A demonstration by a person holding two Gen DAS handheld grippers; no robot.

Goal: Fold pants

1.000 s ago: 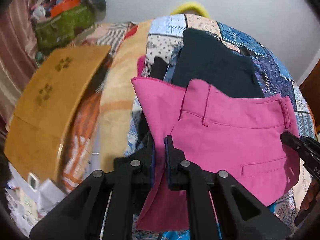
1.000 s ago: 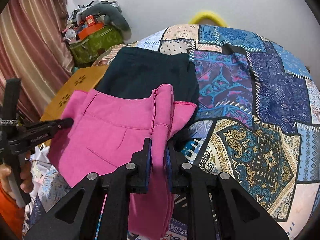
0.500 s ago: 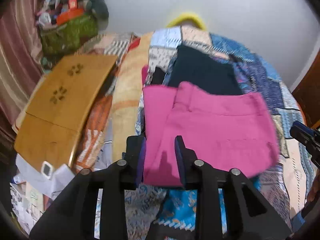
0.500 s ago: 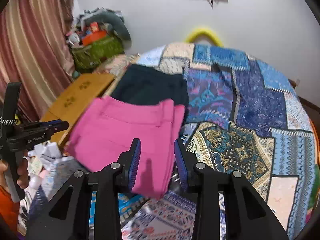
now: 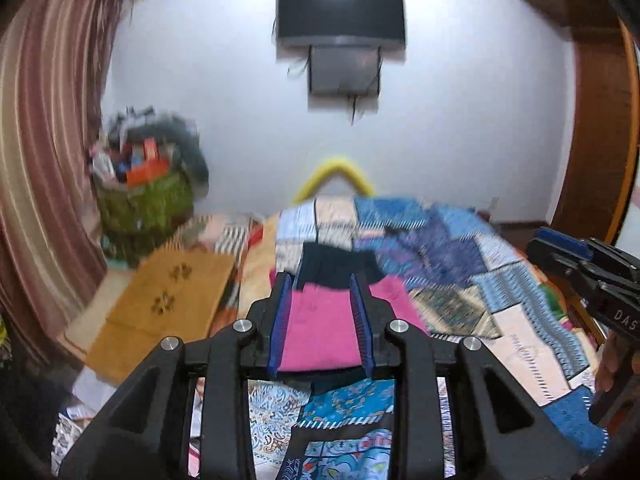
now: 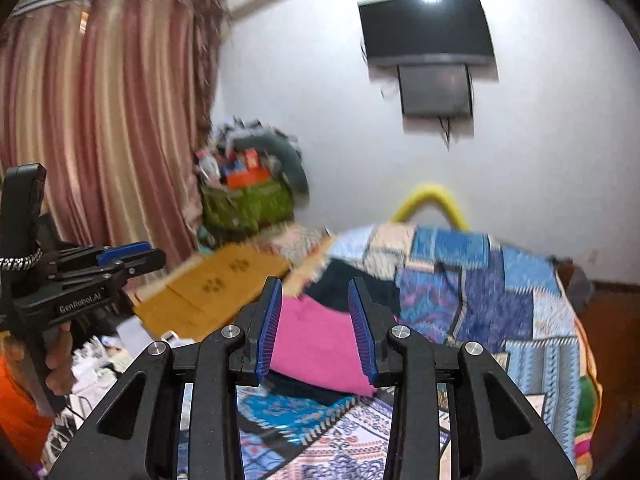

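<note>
Pants: we see folded magenta fabric pants (image 5: 320,332) lying on the patchwork quilted bed (image 5: 520,320).
Left gripper (image 5: 322,322): fingers parted, holding nothing.
Right gripper (image 6: 316,330): same, fingers empty.

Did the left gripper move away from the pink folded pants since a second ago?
Yes. The left gripper let go, its jaws just opening, and rose back: the pink folded pants now lie farther off on the patchwork bedspread.

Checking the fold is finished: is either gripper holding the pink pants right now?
No, the left gripper and right gripper stand open and empty above the pink pants lying on the bed.
</note>
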